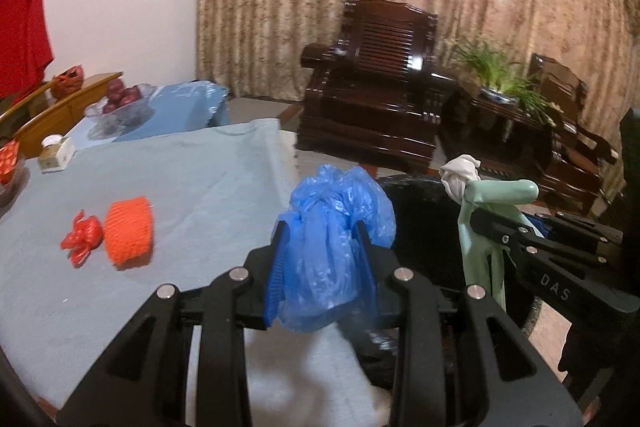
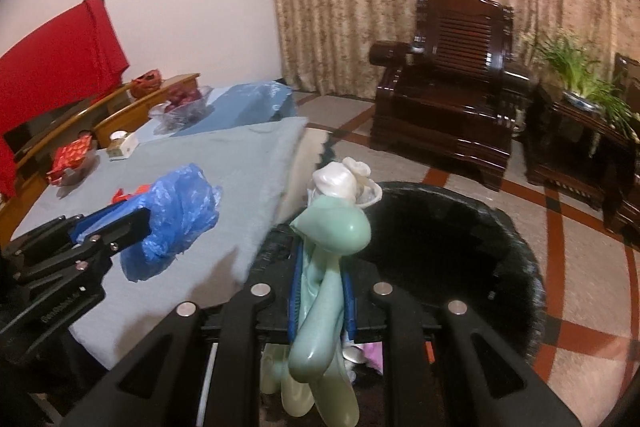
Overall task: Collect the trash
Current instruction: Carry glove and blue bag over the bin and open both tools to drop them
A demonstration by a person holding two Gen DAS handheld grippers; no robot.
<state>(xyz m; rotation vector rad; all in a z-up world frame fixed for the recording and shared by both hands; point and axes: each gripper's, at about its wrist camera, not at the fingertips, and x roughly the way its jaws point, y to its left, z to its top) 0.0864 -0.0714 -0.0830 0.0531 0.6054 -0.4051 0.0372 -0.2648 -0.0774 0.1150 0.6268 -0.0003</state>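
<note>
My left gripper (image 1: pixel 322 239) is shut on a crumpled blue plastic bag (image 1: pixel 332 251), held at the table's right edge beside the black trash bin (image 1: pixel 420 227). The bag also shows in the right wrist view (image 2: pixel 172 219). My right gripper (image 2: pixel 322 267) is shut on a pale green rubber glove (image 2: pixel 324 299) with white cloth bunched at its top (image 2: pixel 340 179), held over the near rim of the bin (image 2: pixel 460 247). The glove also shows in the left wrist view (image 1: pixel 480 227). A red wrapper (image 1: pixel 82 237) and an orange foam net (image 1: pixel 130 231) lie on the table (image 1: pixel 180 187).
A glass bowl of red fruit (image 1: pixel 120 103), a small white box (image 1: pixel 54 151) and a red patterned packet (image 1: pixel 8 159) stand at the table's far side. A dark wooden armchair (image 1: pixel 380 87) and a side table with a plant (image 1: pixel 500 87) stand beyond the bin.
</note>
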